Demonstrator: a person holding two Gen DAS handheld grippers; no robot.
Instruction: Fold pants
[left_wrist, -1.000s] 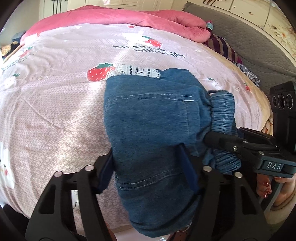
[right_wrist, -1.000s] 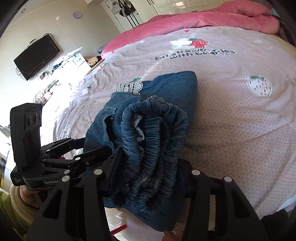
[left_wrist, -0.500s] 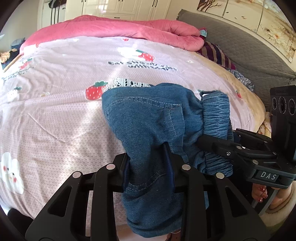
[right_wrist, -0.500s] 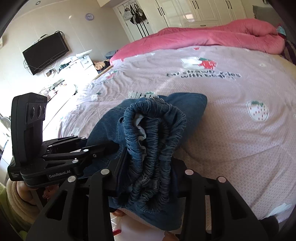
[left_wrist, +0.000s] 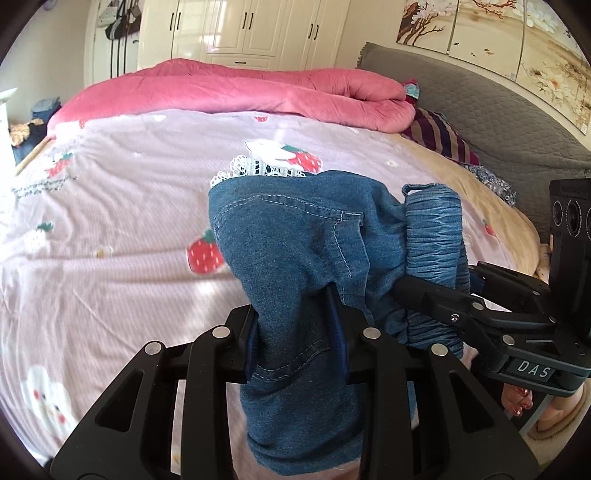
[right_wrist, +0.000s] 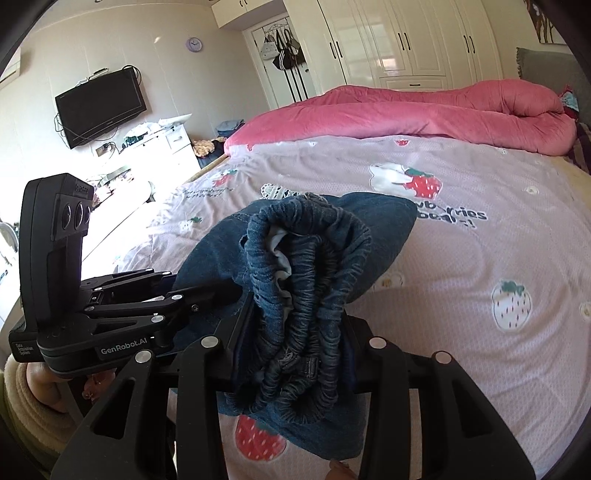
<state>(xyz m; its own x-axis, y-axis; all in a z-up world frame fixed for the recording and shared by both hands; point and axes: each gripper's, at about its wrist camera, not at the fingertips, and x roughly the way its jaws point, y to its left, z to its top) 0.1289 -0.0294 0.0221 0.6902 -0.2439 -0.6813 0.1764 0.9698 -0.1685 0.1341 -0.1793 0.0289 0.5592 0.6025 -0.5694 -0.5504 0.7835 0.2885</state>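
Observation:
Folded blue denim pants (left_wrist: 295, 251) are held up over the near edge of the bed. My left gripper (left_wrist: 295, 332) is shut on the flat denim side of the bundle. My right gripper (right_wrist: 299, 339) is shut on the bunched elastic waistband (right_wrist: 314, 266), which also shows in the left wrist view (left_wrist: 434, 236). The right gripper appears at the right of the left wrist view (left_wrist: 461, 314), the left gripper at the left of the right wrist view (right_wrist: 147, 306). The bundle's lower edge hangs below the jaws.
The bed has a pink strawberry-print sheet (left_wrist: 110, 221). A rolled pink duvet (left_wrist: 240, 88) lies along its far side, striped pillows (left_wrist: 439, 136) and a grey headboard (left_wrist: 480, 107) at the right. A wall TV (right_wrist: 99, 107) and white dresser (right_wrist: 170, 147) stand left.
Both grippers have lifted the pants bundle up and tilted back; the view now shows more of the room. Both jaws have closed tighter on the denim.

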